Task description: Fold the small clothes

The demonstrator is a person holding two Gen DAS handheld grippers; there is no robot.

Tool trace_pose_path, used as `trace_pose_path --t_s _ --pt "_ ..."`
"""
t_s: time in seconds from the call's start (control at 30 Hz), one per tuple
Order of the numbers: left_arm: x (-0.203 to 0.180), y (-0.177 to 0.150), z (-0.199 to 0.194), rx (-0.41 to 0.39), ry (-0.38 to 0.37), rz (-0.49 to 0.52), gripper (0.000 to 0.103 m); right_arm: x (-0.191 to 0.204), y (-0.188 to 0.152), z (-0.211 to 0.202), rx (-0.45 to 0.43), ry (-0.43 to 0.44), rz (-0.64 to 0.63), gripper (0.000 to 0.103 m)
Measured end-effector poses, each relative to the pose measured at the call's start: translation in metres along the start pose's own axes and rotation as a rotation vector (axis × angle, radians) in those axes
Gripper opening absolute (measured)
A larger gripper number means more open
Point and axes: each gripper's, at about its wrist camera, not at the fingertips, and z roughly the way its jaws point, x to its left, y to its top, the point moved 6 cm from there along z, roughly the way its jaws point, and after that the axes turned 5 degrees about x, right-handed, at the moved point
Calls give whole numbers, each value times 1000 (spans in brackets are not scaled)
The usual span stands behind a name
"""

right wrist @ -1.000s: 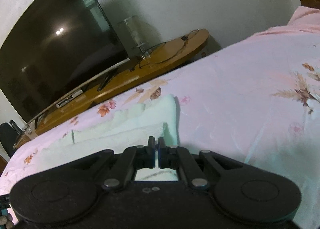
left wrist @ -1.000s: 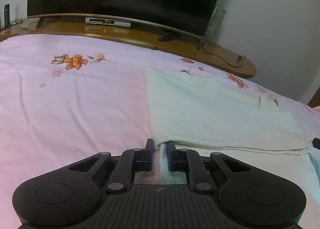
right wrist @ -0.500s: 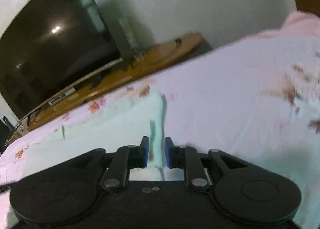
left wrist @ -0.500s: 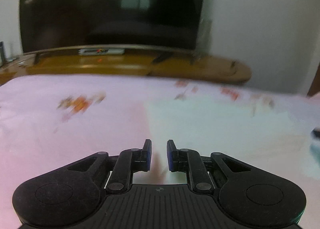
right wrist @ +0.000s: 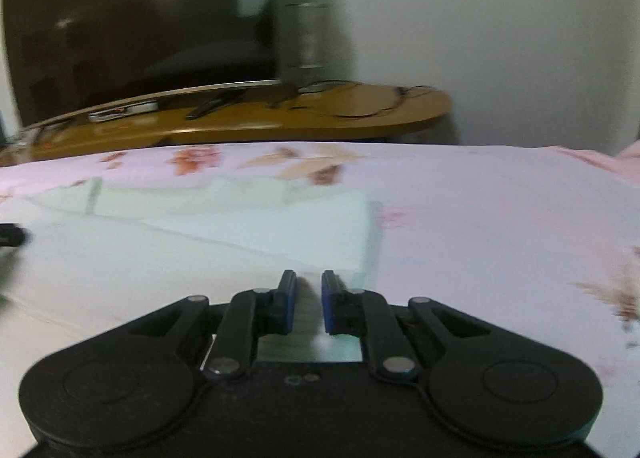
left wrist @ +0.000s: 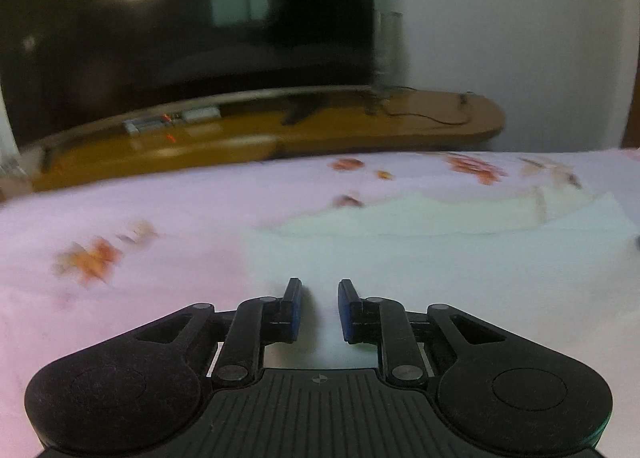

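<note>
A small pale cream garment [left wrist: 440,258] lies folded flat on the pink floral bedsheet [left wrist: 140,298]; it also shows in the right wrist view [right wrist: 200,250]. My left gripper [left wrist: 319,290] is open and empty, over the garment's near left edge. My right gripper [right wrist: 309,282] is open a little and empty, over the garment's near right corner. Both views are motion-blurred. A dark bit of the other gripper [right wrist: 12,236] shows at the left edge of the right wrist view.
Beyond the bed stands a curved wooden TV bench [left wrist: 280,130] with a large dark TV [left wrist: 180,18], a set-top box [left wrist: 168,124], a glass [right wrist: 306,42] and cables. A white wall [left wrist: 500,18] is at the right.
Both grippers let go of the garment's folded edge and opened, then lifted and tilted up. The garment now lies flat on the bed.
</note>
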Motion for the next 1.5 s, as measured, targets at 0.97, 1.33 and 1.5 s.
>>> trace_pose_path --t_s 0.97,1.33,1.5 --pt "-43 -37 -29 22 -36 -43 64 55 -24 -44 -37 40 -153 24" --pt "4 -91 -80 106 -2 -130 97 -4 -55 -68 80 25 -34 28" --pt "13 -147 -144 134 -61 -140 94 -46 -91 -137 68 136 111 29"
